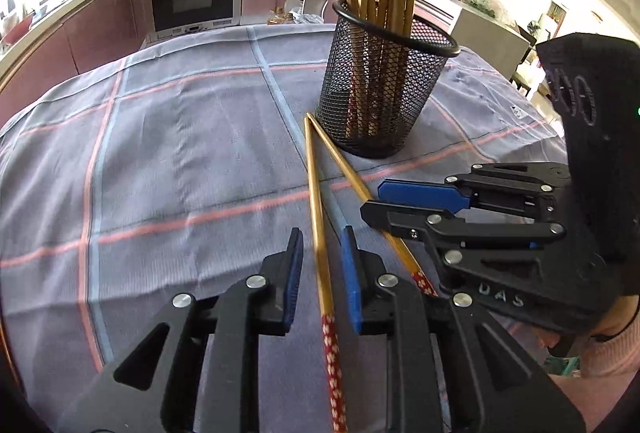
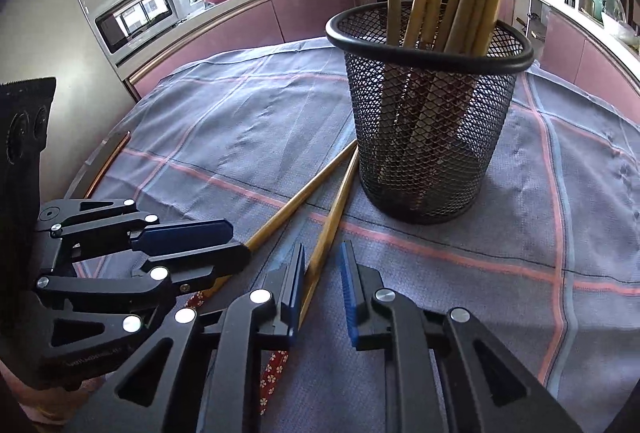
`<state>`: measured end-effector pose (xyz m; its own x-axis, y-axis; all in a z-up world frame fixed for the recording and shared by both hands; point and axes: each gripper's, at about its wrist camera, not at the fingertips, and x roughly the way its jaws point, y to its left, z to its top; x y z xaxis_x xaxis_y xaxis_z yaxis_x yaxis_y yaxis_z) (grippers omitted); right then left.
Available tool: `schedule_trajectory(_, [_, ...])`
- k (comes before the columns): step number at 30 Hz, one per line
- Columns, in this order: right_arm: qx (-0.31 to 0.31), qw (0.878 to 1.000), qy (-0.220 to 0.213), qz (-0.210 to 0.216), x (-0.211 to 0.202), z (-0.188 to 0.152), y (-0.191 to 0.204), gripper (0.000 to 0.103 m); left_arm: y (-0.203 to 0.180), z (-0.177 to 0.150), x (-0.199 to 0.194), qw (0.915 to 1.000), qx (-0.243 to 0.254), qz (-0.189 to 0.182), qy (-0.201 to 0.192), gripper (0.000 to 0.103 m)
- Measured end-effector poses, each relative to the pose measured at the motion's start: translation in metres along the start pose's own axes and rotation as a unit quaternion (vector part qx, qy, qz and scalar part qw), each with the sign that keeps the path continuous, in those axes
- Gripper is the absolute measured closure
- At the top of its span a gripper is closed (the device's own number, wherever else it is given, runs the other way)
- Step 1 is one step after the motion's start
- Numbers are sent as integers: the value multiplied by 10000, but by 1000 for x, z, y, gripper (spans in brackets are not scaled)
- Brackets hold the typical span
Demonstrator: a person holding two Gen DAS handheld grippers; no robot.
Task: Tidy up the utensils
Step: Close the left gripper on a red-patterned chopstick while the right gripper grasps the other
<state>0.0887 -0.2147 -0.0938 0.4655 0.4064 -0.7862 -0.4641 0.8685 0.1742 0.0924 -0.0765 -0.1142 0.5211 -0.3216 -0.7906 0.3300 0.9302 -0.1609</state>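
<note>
Two chopsticks lie on the bench beside a mesh cup. Left hand-held gripper straddles one, jaws narrow, not clamped. Only the right view shows the right hand-held gripper narrow and empty, the other chopstick just beside its left pad.

Both grippers low, side by side, angled down

The left gripper has its jaws a narrow gap apart, pads clear of anything. The right gripper is just to its right, jaws likewise slightly parted; a pink sleeve shows behind it.
</note>
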Motion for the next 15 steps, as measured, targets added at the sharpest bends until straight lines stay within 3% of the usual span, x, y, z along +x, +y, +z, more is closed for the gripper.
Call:
schedule_trajectory(8, [35,10000,-16,-31,6,7,-6,88,3,14,14,9999,12,74,118,86])
schedule_trajectory(15, [276,9995,-107,80,4,6,-13,95,6,15,19,9998,-163,90,97,95])
